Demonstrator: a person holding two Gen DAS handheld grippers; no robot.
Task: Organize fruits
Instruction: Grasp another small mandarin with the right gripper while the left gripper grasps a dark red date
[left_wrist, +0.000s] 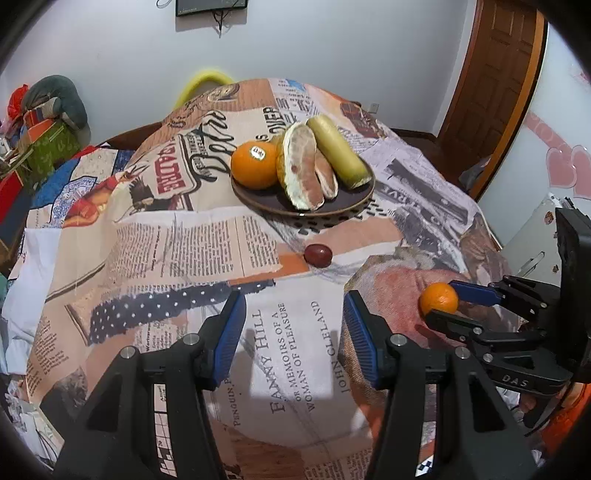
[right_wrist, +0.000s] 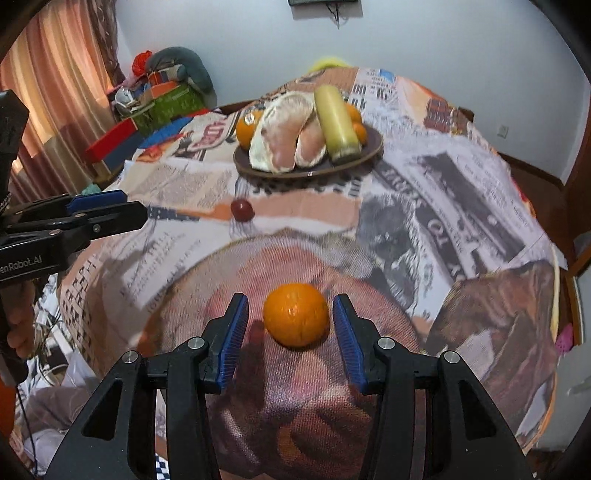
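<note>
1. The counter (left_wrist: 184, 236), draped in a newspaper-print cloth, carries everything; the left wrist view shows a brown door (left_wrist: 495, 74) that the right wrist view lacks, while the right wrist view alone shows striped curtains (right_wrist: 55, 92).
2. One dark plate (left_wrist: 347, 201) sits toward the far side of the counter. On it lie one large orange (left_wrist: 254, 165) with a sticker, two peeled pomelo pieces (left_wrist: 301, 166) and one yellow-green long fruit (left_wrist: 338, 149). The right wrist view reveals small oranges (right_wrist: 354, 114) behind the long fruit; how many I cannot tell.
3. The left tongs (left_wrist: 293, 332) stand apart over bare cloth, holding nothing.
4. The right tongs (right_wrist: 290, 332) stand apart on either side of one small orange (right_wrist: 296, 314), which rests on the cloth near the counter's front edge; the right wrist view shows gaps between it and both pads.
5. One small dark-red fruit (left_wrist: 317, 254) lies alone on the cloth between the plate and the tongs.
</note>
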